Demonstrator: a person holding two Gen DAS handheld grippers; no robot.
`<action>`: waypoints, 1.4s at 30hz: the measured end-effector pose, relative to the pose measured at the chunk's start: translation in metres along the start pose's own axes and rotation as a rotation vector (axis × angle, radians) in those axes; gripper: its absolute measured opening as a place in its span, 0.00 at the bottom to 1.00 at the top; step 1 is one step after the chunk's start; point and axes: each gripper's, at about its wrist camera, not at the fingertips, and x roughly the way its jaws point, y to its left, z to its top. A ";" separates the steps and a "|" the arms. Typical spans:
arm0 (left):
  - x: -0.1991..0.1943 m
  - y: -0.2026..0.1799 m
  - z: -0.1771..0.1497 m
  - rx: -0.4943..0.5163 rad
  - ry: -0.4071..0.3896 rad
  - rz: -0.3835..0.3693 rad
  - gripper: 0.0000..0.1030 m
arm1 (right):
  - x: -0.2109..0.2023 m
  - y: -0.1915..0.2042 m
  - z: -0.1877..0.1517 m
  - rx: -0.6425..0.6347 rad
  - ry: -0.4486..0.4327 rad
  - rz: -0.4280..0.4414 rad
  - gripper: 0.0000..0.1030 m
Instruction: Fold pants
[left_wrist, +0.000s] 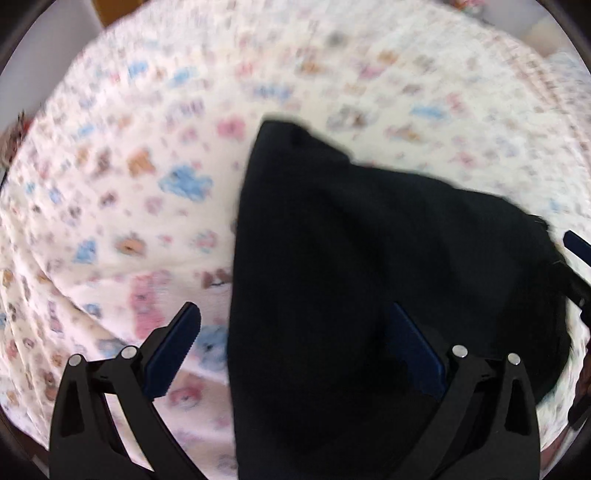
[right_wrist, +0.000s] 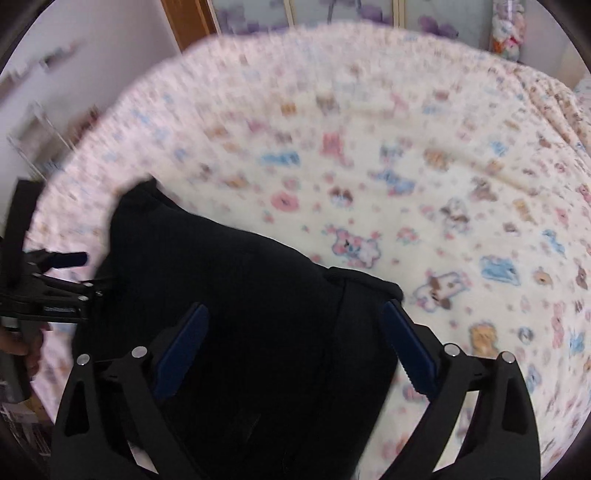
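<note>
Bed cover (left_wrist: 110, 177): cream with small pink, blue and brown animal prints, filling most of both views; the prints are smeared by motion blur and its edges run out of frame.
Pants (left_wrist: 369, 258): black, lying in a folded heap on the cover, between and under the two grippers; folds, seams and waistband are hard to make out in the dark cloth, and the near end is cut off at the bottom of both views.
Room edge: in the right wrist view, a wooden door frame (right_wrist: 188, 26), panels with purple flowers (right_wrist: 332, 11) and a soft toy (right_wrist: 508, 33) beyond the cover, all blurred.
Left gripper (left_wrist: 295, 343): fingers spread wide, gripping nothing; one blue pad over the cover, the other over the pants.
Right gripper (right_wrist: 295, 343): fingers likewise spread wide and empty, the pants beneath and between them.
Hand (right_wrist: 22, 345): only partly seen at the left edge of the right wrist view, on the left gripper's handle.
</note>
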 end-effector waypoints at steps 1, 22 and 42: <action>-0.010 0.000 -0.007 0.011 -0.035 -0.003 0.98 | -0.017 0.004 -0.010 -0.010 -0.023 0.025 0.94; 0.014 -0.043 -0.086 0.159 0.036 0.008 0.98 | 0.009 0.053 -0.087 -0.204 0.191 0.062 0.99; 0.000 0.108 -0.001 -0.382 0.151 -0.402 0.98 | 0.028 -0.092 -0.032 0.491 0.286 0.437 0.99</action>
